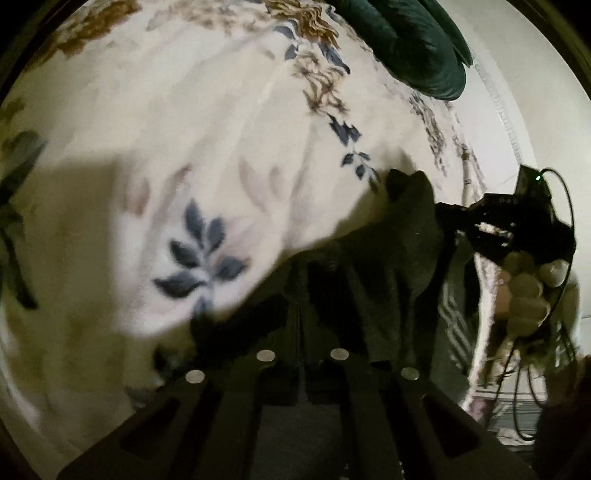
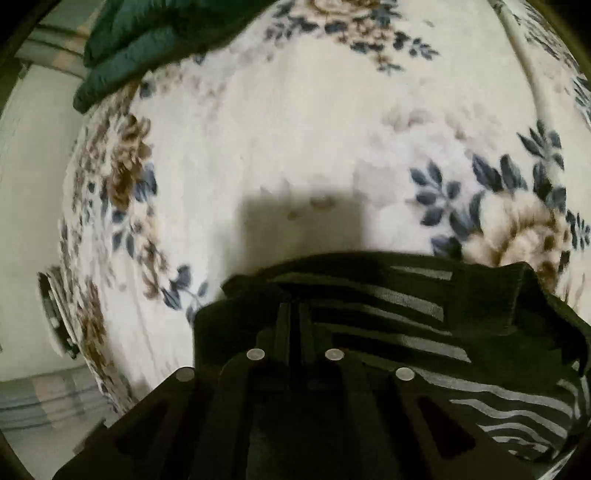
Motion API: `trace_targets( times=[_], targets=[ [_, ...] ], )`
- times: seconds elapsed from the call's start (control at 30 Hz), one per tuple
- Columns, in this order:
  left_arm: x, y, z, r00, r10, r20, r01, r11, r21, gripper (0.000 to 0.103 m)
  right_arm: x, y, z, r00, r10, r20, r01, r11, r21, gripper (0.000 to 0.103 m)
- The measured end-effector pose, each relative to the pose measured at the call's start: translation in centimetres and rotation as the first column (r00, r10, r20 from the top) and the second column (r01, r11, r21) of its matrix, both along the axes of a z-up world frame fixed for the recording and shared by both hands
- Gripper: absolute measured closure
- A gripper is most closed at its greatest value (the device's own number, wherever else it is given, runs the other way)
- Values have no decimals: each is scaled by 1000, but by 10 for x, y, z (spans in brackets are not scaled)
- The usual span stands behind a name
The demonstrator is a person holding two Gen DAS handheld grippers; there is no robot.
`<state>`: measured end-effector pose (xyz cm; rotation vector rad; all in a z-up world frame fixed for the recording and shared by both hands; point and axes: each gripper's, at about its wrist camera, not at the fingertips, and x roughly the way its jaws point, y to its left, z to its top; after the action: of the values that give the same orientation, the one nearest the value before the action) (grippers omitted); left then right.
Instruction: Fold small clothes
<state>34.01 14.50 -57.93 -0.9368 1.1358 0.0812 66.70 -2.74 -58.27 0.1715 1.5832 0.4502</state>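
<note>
The dark striped garment (image 2: pixel 424 332) hangs bunched at the lower right of the right wrist view, lifted off the floral bedspread (image 2: pixel 295 147), so the fold looks barely begun. The right gripper (image 2: pixel 295 317) has its fingers pinched narrow on the cloth's edge. In the left wrist view the left gripper (image 1: pixel 301 280) seems likewise closed on dark fabric, though blur makes that uncertain. A green cushion (image 1: pixel 406 40) sits upper right.

The right gripper (image 2: pixel 295 314) pinches, fingers together, the dark striped garment (image 2: pixel 424 325), which spreads toward four o'clock over the floral blanket (image 2: pixel 295 147). A green cushion (image 2: pixel 147 33) lies at eleven o'clock.
</note>
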Motion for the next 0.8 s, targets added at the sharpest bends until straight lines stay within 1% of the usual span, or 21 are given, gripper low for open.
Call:
trace_targets(
  times=[0.03,0.07,0.1,0.13,0.17,0.2,0.27,0.3,0.33,0.37,0.4,0.43,0.47,0.5,0.53,0.57,0.63,0.7,0.77,0.8],
  targets=[
    [2,-1,0,1000,0,-1,-1,1000,-22,95,-1,-4,1,1000,-13,-3,13,1000,15,72],
    [3,-1,0,1000,5,-1,-5,999,-45,87,-3,-10,2,1000,-20,2,20,999,24,60],
    [5,-2,1,1000,17,9,-16,997,-79,81,-5,-14,2,1000,-26,6,26,999,32,59],
    [6,-3,2,999,27,24,-25,994,-106,69,-7,-18,0,1000,-24,1,24,999,34,59],
    [7,-5,3,999,37,36,-33,992,-124,63,-10,-22,-1,1000,-21,-6,21,999,29,59],
    [9,-8,4,998,50,48,-43,989,-140,62,-13,-26,-3,1000,-20,-7,21,999,25,59],
    [15,-12,3,997,53,51,-44,985,-165,62,-18,-33,-6,1000,-5,-16,6,1000,18,59],
    [19,-16,2,997,54,56,-44,985,-165,62,-21,-38,-8,1000,-1,-16,1,1000,17,59],
    [21,-19,2,997,56,62,-46,988,-149,65,-24,-42,-11,1000,8,-23,-7,1000,23,59],
    [23,-21,1,997,55,61,-47,991,-124,87,-27,-44,-14,999,15,-33,-14,1000,22,59],
    [27,-24,-2,998,43,51,-38,994,-105,97,-29,-46,-17,999,21,-43,-20,999,26,59],
    [27,-24,-3,998,42,45,-37,995,-93,97,-31,-48,-19,999,25,-45,-23,999,32,58],
    [28,-23,-2,998,47,50,-43,996,-83,98,-33,-48,-19,998,36,-43,-34,999,43,61],
    [26,-23,0,997,49,56,-45,997,-69,98,-34,-48,-19,999,44,-31,-42,998,47,70],
    [23,-22,4,997,48,62,-45,998,-53,98,-35,-47,-18,998,50,-23,-49,998,47,96],
    [20,-21,6,997,48,65,-45,998,-45,98,-35,-46,-16,999,50,-16,-50,998,43,98],
    [13,-18,12,996,49,68,-47,998,-34,98,-34,-45,-7,998,42,49,-42,999,3,99],
    [9,-16,14,997,39,74,-36,999,-32,98,-29,-46,-1,997,14,80,-13,1000,-14,99],
    [8,-15,13,997,27,70,-26,999,-22,98,-24,-46,-2,998,13,64,-12,1000,-10,99],
    [9,-14,10,997,13,71,-10,999,-46,98,-22,-45,-6,999,26,29,-26,1000,-1,98]
  ],
)
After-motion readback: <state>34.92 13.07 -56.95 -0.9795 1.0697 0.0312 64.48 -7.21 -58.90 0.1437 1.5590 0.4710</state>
